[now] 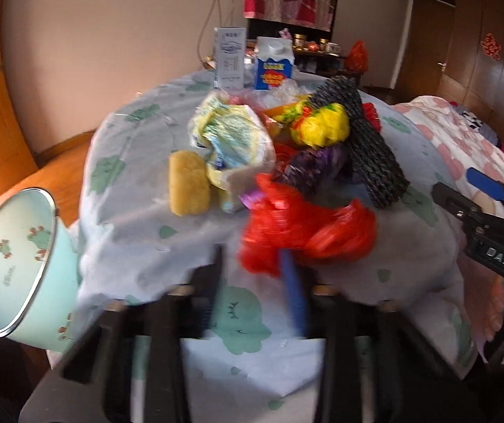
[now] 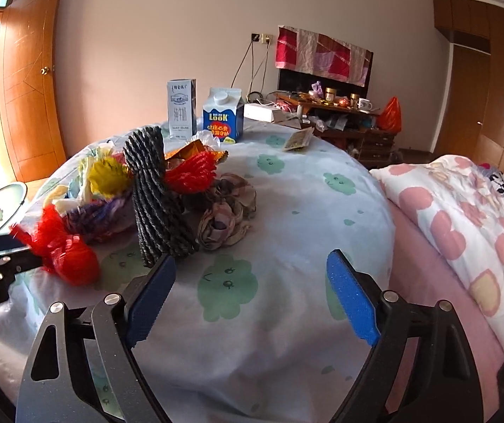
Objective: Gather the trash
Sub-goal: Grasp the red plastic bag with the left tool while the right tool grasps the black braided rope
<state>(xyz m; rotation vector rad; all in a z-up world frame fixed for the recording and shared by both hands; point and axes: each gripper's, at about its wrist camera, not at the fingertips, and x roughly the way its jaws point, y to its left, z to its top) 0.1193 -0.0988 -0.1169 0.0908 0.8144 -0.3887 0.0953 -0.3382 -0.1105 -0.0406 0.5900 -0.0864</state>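
A heap of trash lies on the bed's pale blue sheet [image 1: 139,232]: a red plastic bag [image 1: 304,225], a yellow bag [image 1: 325,125], a crumpled wrapper [image 1: 230,137], a black foam net [image 1: 368,141] and a yellow sponge [image 1: 188,183]. My left gripper [image 1: 257,275] is blurred; its fingers look close together with the red bag at their tips. In the right wrist view the left gripper [image 2: 30,257] touches the red bag [image 2: 63,246]. My right gripper [image 2: 252,299] is open and empty above the sheet [image 2: 287,183], right of the black net [image 2: 160,197].
A mint enamel basin [image 1: 16,264] sits at the left beyond the bed edge. Two milk cartons [image 2: 223,112] [image 2: 181,109] stand at the far side. A crumpled brown cloth [image 2: 230,208] lies by the net. A pink-spotted quilt [image 2: 463,225] lies on the right.
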